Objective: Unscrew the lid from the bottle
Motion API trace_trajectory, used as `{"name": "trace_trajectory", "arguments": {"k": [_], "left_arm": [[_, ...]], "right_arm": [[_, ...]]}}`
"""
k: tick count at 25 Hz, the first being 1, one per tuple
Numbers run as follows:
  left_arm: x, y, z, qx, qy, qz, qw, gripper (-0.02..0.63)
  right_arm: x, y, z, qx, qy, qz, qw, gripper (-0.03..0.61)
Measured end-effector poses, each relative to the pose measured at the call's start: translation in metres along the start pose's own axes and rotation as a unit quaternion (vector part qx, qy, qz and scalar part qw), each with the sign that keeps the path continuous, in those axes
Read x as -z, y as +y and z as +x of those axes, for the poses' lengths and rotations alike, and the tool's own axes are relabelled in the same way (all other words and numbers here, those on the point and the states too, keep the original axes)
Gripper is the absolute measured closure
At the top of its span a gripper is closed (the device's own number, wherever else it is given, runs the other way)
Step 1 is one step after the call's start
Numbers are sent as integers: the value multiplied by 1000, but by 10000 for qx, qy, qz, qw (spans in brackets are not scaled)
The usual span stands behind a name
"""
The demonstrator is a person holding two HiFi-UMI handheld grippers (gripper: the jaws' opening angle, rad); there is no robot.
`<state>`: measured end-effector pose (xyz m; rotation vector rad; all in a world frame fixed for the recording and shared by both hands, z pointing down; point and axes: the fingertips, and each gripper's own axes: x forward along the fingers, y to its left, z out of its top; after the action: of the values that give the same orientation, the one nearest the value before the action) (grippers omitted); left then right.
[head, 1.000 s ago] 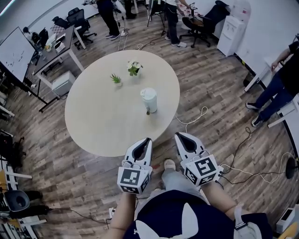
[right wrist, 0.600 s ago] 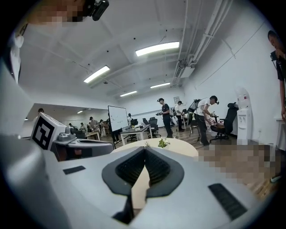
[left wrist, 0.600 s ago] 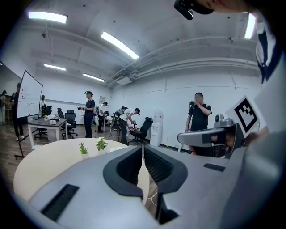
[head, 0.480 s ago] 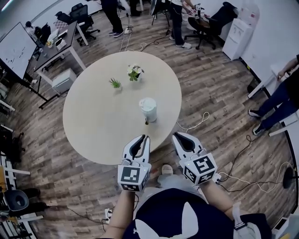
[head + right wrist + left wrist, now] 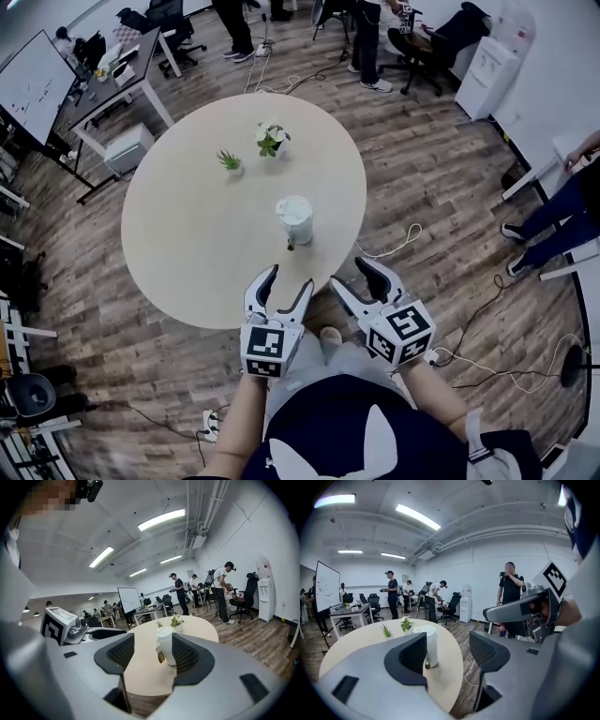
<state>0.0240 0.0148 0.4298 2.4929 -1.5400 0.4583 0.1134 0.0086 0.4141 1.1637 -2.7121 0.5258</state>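
Bottle (image 5: 298, 228) stands upright, lid (image 5: 295, 207) on top; left tool (image 5: 290, 277) and right tool (image 5: 346, 272), just opened, grip nothing.

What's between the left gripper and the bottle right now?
Only bare table, shown in the head view, plus a small tag at the bottle base. The left gripper has just been opening its jaws, nothing between them.
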Motion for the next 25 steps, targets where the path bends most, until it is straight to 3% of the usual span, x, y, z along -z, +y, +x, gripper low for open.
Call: {"name": "trace_trajectory", "arguments": {"k": [13,25], "left_arm": [[4,46,45,-95,233,216,9995,298],[39,69,92,235,826,489,9951,282]], "right_arm": [[-14,-24,48,-32,428,-32,9991,265],[-11,-33,98,-194,1020,-377,9939,235]]}}
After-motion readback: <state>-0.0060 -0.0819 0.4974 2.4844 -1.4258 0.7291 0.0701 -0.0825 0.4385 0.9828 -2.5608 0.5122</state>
